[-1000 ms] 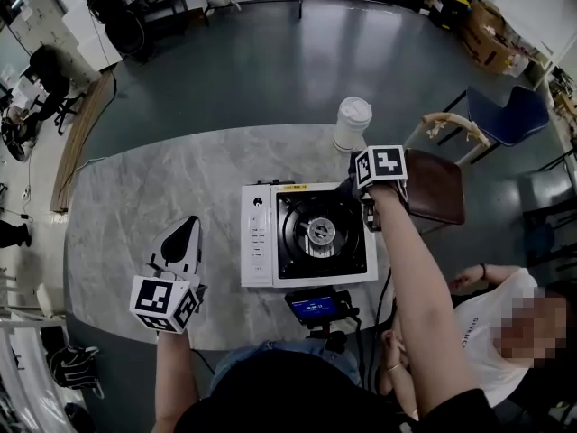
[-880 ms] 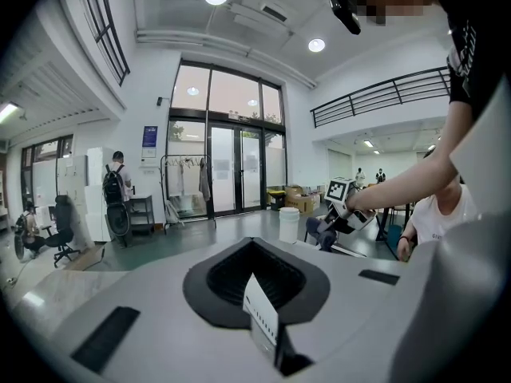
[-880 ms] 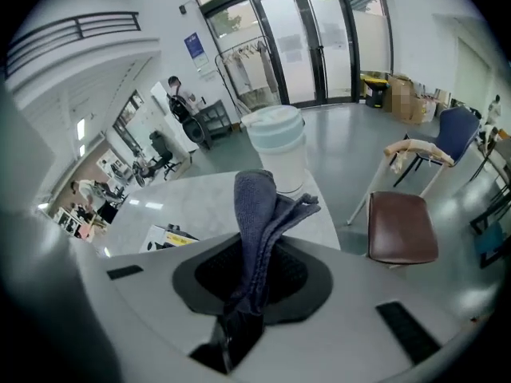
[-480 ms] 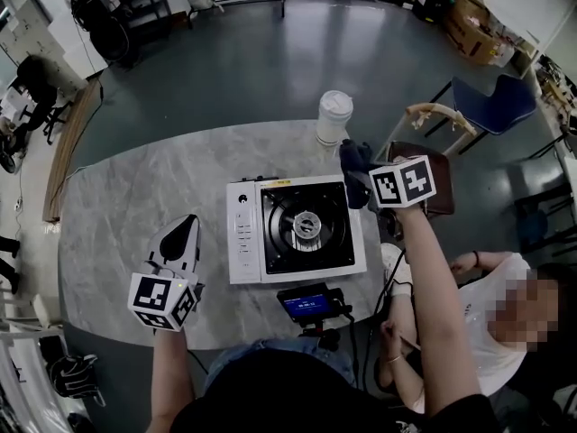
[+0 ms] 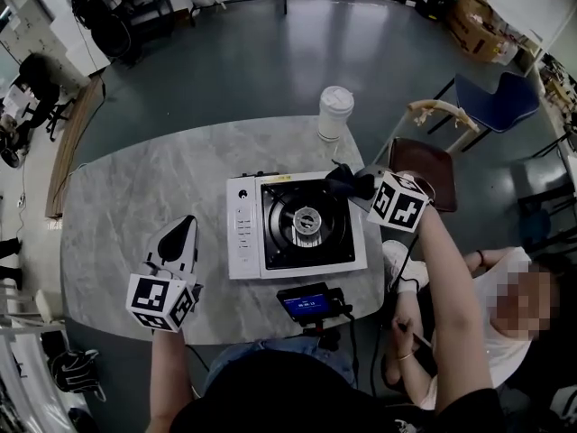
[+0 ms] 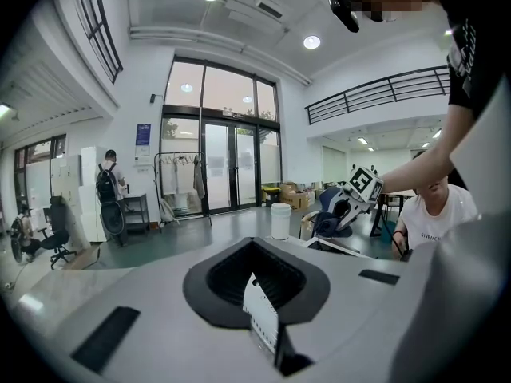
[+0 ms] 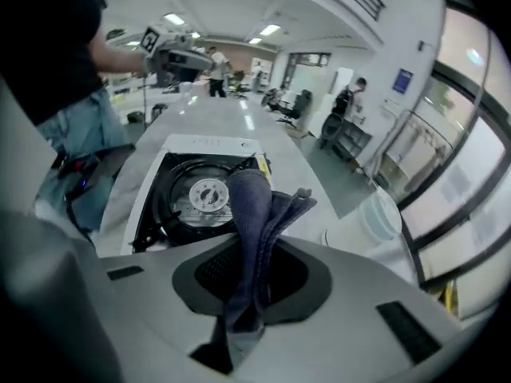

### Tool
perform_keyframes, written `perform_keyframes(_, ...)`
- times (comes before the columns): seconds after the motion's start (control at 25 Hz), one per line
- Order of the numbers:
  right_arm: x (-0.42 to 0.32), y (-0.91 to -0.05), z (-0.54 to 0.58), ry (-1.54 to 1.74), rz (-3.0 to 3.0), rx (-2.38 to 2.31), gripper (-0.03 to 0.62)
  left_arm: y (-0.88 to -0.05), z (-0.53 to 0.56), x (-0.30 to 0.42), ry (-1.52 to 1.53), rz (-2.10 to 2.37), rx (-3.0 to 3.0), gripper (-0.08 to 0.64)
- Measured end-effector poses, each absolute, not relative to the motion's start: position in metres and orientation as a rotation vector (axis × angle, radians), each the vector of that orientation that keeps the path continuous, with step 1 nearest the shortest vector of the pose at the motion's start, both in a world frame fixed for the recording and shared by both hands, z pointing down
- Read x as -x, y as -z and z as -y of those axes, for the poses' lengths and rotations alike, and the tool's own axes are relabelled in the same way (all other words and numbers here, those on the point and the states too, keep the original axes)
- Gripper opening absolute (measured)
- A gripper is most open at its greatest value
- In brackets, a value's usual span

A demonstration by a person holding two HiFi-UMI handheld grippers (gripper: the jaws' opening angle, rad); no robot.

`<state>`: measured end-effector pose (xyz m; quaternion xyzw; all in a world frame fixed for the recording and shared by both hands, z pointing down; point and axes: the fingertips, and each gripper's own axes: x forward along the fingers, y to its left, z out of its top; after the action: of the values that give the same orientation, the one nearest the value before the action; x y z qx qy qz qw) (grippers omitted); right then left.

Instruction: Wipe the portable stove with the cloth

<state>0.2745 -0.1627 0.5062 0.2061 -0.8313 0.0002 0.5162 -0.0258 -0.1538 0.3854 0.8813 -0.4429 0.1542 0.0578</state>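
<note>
The portable stove (image 5: 297, 228) stands in the middle of a grey marble table (image 5: 135, 206). It has a white body, a black burner top, and a knob (image 5: 242, 197) on its left panel.

The right gripper (image 5: 359, 188) is above the far right corner of the stove, with its marker cube towards the person. Its jaws are pinching a dark blue cloth (image 5: 348, 182). In the right gripper view the cloth (image 7: 251, 214) comes up from between the jaws in a folded bunch and hangs in front of the burner (image 7: 209, 194). It is possibly touching the stove's corner, but from these angles I cannot be sure.

The left gripper (image 5: 183, 237) is held over the table to the left of the stove, apart from it. In the left gripper view its jaws are pressed together and there is nothing between them.

A white paper cup (image 5: 335, 113) with a lid stands near the far edge of the table, behind the stove. A small device with a blue screen (image 5: 311, 303) sits at the near edge, just in front of the stove. To the right of the table there is a chair with a brown seat (image 5: 437, 188), and a person in a white shirt (image 5: 491, 332) is sitting lower right.
</note>
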Motion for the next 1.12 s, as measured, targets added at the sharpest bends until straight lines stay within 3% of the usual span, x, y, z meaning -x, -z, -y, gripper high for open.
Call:
perform_keyframes(0.2, -0.265, -0.514, 0.156, 0.436, 1.773, -0.083, 0.074, -0.389, 0.146, 0.028, -0.475, 1.368, -2.641, -0.003)
perform_keyframes(0.4, -0.260, -0.533, 0.159, 0.597, 1.616, 0.161, 0.074, -0.392, 0.140, 0.027, -0.473, 1.405, -2.610, -0.003)
perform_keyframes(0.72, -0.267, -0.567, 0.157, 0.565, 1.602, 0.272, 0.074, -0.399, 0.123, 0.037, -0.478, 1.488, -2.524, -0.003)
perform_keyframes(1.12, -0.265, -0.568, 0.149, 0.220, 1.719, 0.107, 0.074, -0.404, 0.113, 0.015, -0.485, 1.473, -2.520, -0.003)
